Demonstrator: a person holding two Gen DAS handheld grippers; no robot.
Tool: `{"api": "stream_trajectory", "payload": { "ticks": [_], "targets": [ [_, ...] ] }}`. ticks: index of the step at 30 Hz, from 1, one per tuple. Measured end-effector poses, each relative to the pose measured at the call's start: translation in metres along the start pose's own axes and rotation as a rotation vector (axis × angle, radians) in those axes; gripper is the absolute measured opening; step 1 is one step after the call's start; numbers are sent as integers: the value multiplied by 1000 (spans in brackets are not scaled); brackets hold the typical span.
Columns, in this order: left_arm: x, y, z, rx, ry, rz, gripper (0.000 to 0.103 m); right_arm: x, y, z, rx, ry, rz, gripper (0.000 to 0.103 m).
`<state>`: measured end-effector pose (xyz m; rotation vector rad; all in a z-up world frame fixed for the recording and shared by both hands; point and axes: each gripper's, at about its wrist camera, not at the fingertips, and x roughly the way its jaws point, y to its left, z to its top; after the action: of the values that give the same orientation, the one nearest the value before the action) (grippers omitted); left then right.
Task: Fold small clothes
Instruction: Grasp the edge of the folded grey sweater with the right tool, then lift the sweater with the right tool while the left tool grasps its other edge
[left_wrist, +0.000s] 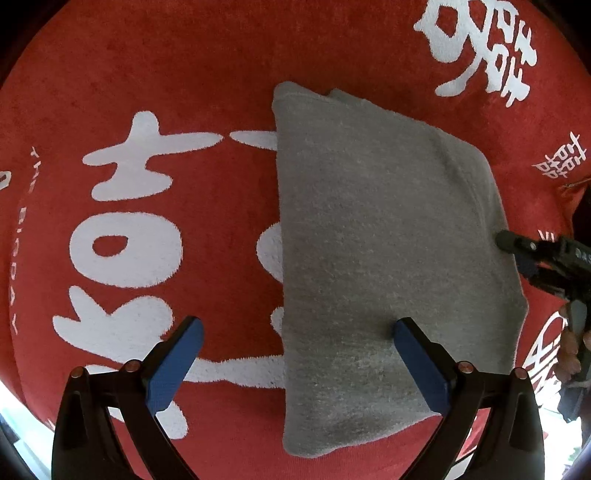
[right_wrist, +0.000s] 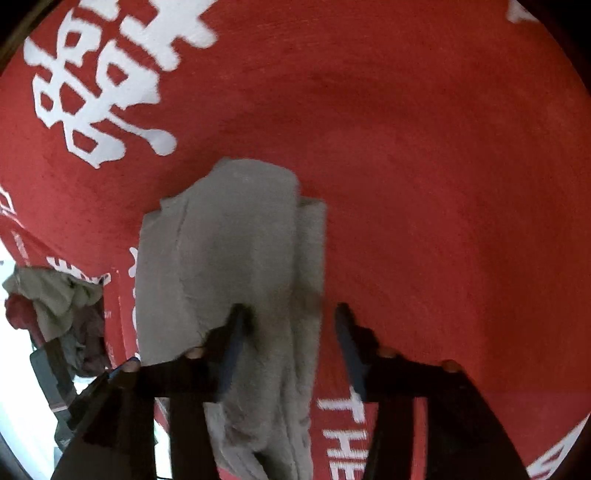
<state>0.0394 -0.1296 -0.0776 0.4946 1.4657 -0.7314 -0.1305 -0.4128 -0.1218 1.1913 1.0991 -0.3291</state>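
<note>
The grey garment (left_wrist: 388, 258) is seen lying on the red cloth-covered surface (left_wrist: 184, 66), already doubled into a compact, roughly rectangular packet, so most of the folding is judged done; a final tidying or setting aside appears to remain. The left gripper (left_wrist: 295, 362) is held wide open above it, one finger pressed onto the fabric, the other over bare cloth. The right gripper (right_wrist: 288, 332) is parted too, a fold edge lying loosely between its fingers (nothing is pinched). A heap of other clothes (right_wrist: 55, 302) is visible beyond the surface's edge, well apart; nothing obstructs the packet.
</note>
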Motion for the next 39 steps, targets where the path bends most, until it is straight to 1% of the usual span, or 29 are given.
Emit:
{"api": "stream_trajectory", "payload": {
  "ticks": [1,4,12,14,17,19,24,30,36,38,39],
  "targets": [
    [2,2,7,-2,5,-2,103,-2,-3,-4,12,11,18,56],
    [4,4,11,-3,11,0,103,-9,-11,-13,25,20,38,56],
    [8,0,15,-5,21,5,103,-12,-16,-23,49,34,35,58],
    [9,0,16,-4,21,4,103,-10,-13,-22,48,33,36,61],
    [9,0,19,-3,24,1,103,-10,-14,-22,50,38,38,61],
    [9,8,23,-1,26,-1,103,-10,-15,-22,53,41,39,61],
    [13,9,21,0,30,-1,103,-10,-17,-22,65,44,48,61],
    [17,-3,31,13,31,4,103,-13,-21,-23,59,44,56,61],
    [17,-7,39,23,34,-1,103,-16,-22,-23,65,41,56,61],
    [18,-11,43,31,37,-10,103,-17,-22,-22,56,38,57,66],
    [19,-12,44,40,40,-19,103,-18,-21,-21,50,39,63,66]
  ]
}}
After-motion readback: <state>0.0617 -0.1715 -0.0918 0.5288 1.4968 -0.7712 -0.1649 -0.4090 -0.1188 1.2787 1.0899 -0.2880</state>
